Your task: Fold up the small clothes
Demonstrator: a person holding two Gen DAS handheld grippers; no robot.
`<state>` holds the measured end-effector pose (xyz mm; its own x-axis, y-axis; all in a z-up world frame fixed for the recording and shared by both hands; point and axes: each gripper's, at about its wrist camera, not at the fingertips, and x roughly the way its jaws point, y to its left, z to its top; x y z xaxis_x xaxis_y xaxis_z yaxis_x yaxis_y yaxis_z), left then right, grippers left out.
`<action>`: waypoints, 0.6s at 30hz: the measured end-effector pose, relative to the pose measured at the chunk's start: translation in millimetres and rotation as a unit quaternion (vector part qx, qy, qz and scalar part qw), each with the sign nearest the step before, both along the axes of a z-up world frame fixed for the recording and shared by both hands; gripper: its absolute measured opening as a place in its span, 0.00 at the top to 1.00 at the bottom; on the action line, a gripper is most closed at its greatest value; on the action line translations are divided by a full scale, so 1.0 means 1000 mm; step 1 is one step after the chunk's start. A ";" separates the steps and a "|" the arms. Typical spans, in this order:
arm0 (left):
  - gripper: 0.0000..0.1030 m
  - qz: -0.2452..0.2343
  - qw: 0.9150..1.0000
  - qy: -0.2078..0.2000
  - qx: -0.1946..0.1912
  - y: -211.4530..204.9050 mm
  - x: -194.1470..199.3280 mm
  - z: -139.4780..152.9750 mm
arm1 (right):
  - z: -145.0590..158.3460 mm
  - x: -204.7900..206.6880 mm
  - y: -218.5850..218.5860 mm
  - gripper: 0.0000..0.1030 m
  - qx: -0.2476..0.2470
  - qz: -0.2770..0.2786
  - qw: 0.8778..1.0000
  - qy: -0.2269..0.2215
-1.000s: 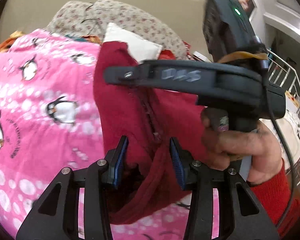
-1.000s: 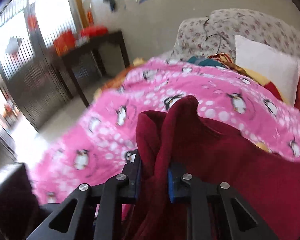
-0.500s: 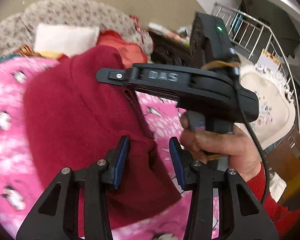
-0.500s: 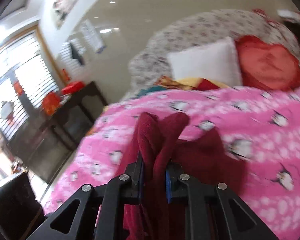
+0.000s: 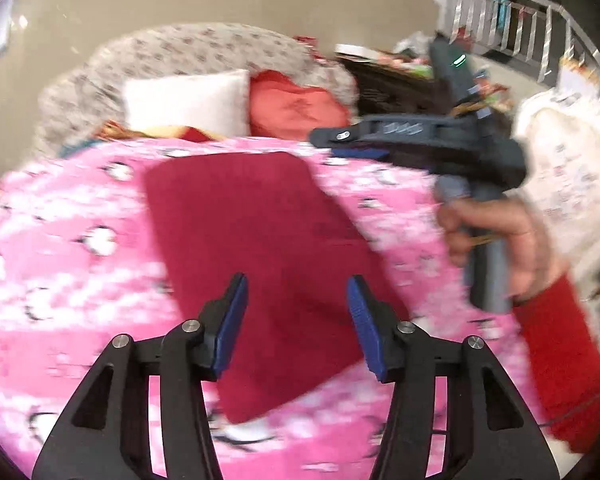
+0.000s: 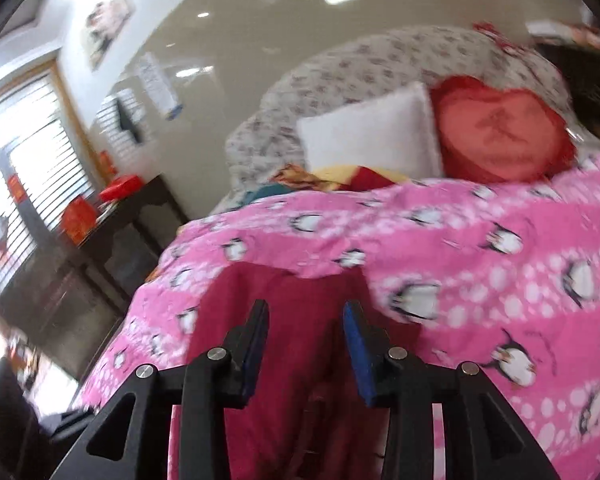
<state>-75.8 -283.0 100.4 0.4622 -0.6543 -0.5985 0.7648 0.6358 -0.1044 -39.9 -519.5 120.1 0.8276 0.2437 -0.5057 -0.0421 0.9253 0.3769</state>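
A dark red garment [image 5: 260, 248] lies flat, folded into a rough rectangle, on the pink penguin blanket [image 5: 60, 264]. My left gripper [image 5: 296, 320] is open and empty above its near part. My right gripper [image 6: 305, 344] is open and empty just over the garment's edge [image 6: 276, 312]. In the left wrist view the right gripper [image 5: 340, 142] shows at the upper right, held in a hand beyond the garment's far right corner.
A white pillow [image 6: 372, 132], a red heart cushion [image 6: 500, 132] and a floral headboard [image 6: 380, 64] stand at the bed's far end. A dark side table [image 6: 112, 224] stands left of the bed. A metal railing [image 5: 520, 24] is at the right.
Both grippers held up the bunched garment; the right one has let go and opened. The garment now lies flat on the blanket, and both grippers have pulled back from it.
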 end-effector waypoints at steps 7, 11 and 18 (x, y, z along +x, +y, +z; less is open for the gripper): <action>0.50 -0.006 0.999 0.046 0.020 -0.015 0.010 -0.058 | -0.048 0.035 0.034 0.68 -0.138 0.026 0.986 0.087; 0.50 -0.012 0.999 0.025 0.037 -0.020 -0.001 -0.061 | -0.027 0.002 0.023 0.67 -0.098 0.022 0.993 0.065; 0.50 -0.004 0.998 0.031 0.047 0.003 -0.003 -0.062 | -0.054 -0.062 0.051 0.67 -0.191 0.038 0.975 0.103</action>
